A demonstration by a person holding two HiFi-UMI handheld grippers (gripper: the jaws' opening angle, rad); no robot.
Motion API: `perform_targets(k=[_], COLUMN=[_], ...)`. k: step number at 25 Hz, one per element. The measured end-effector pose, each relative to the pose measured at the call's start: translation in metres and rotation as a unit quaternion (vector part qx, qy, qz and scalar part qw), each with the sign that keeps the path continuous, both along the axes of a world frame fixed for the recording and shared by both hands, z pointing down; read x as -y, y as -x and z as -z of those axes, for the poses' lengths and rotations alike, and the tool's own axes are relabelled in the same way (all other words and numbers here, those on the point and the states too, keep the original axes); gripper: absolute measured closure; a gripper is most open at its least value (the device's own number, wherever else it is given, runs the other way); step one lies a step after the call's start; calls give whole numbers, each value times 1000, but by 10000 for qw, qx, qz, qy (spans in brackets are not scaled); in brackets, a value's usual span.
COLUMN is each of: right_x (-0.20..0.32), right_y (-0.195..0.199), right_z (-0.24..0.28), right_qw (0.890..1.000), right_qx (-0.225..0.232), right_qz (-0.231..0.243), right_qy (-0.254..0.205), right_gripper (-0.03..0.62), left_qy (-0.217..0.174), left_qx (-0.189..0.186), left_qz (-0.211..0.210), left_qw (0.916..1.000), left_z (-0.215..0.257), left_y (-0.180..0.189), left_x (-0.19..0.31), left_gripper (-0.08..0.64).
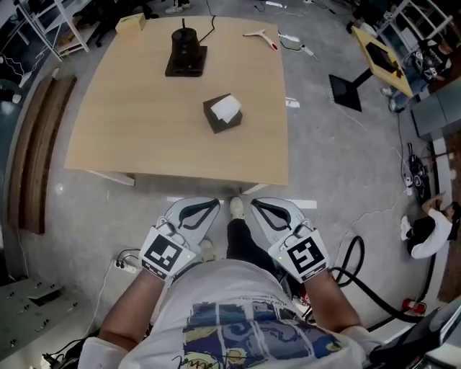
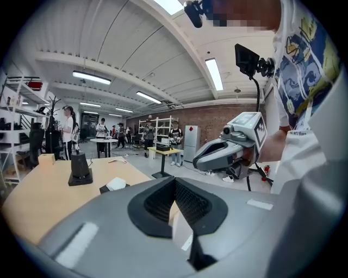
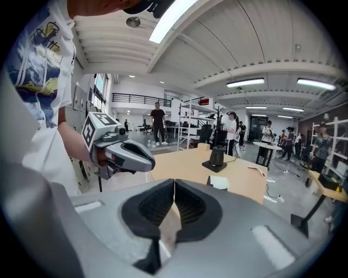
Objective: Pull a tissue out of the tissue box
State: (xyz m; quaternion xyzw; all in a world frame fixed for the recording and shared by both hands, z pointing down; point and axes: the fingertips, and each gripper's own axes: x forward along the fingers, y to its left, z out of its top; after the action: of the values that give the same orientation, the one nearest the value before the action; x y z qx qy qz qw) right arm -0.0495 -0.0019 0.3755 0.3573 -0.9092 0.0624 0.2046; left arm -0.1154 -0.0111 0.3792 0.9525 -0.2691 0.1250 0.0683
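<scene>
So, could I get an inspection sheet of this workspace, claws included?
Surface: wooden table, standing on a concrete floor.
Job's things: dark tissue box with a white tissue sticking up, untouched.
Clutter: black device on a base; white tool with a red tip; small box at a far corner.
Grippers: left claw and right claw both shut, empty, short of the table.
Cables: cord from the black device; thick black cable on the floor at right.
Surroundings: shelving and people beyond.
</scene>
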Motion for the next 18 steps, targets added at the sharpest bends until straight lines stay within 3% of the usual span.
perform_targets(k=[7,18], right_x=[89,171], right_y=[-31,-63], right_z=[3,-25], right_qw=[9989,9951], right_qx=[-29,-94], right_qz=[453,975], right_qy=[-72,112], right_gripper=[588,586], left_qy=[-397,-311], left_qx=[401,1302], left_qz=[299,780], left_qw=[9980,9879], left_z=[-15,-78], left_y=[-30,-48], left_x=[86,199], left_gripper=[550,412])
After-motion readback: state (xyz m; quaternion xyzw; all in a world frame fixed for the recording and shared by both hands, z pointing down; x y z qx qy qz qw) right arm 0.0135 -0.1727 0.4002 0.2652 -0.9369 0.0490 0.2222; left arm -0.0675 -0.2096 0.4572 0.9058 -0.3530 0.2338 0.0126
